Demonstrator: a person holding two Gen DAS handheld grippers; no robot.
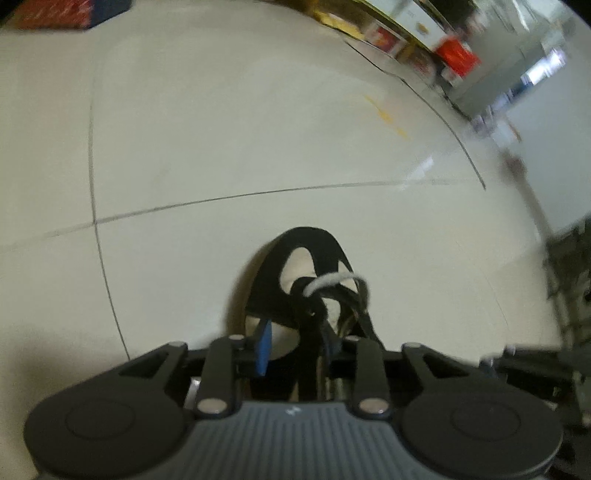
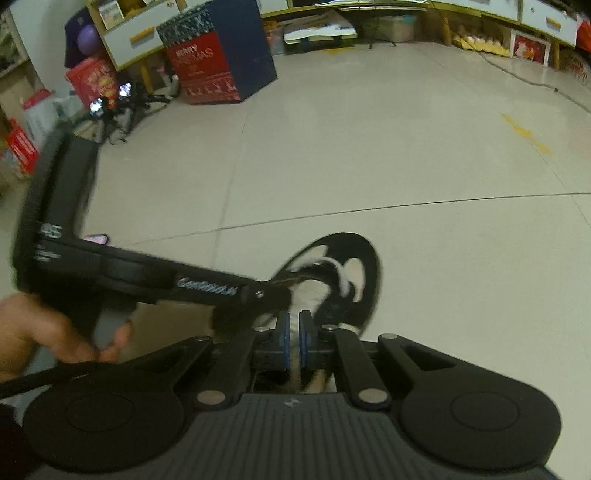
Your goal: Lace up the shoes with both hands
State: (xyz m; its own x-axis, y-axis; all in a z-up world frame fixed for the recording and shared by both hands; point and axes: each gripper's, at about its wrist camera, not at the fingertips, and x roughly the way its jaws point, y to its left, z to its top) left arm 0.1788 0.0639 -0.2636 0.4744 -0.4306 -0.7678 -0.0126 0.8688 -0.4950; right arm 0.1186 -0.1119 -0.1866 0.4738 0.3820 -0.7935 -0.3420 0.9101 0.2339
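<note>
A black-and-white shoe [image 1: 306,258] stands on the tiled floor, toe pointing away. A white lace [image 1: 332,281] loops over its tongue, and dark laces [image 1: 310,332] run back toward me. My left gripper [image 1: 299,347] is over the shoe's throat with its jaws a little apart. A dark lace passes between them, clear of the blue pad [image 1: 264,349]. In the right wrist view my right gripper [image 2: 294,341] hovers over the shoe [image 2: 354,266] with its jaws nearly together. Pale shoe shows through the slit. The left gripper [image 2: 275,293] reaches in from the left, held by a hand [image 2: 55,332].
Gift boxes [image 2: 207,70] and a tripod [image 2: 122,107] stand at the far left, by low cabinets [image 2: 535,14] along the back wall. A cable [image 2: 517,74] trails across the pale floor [image 2: 369,147]. A phone [image 2: 96,239] lies on the floor at left.
</note>
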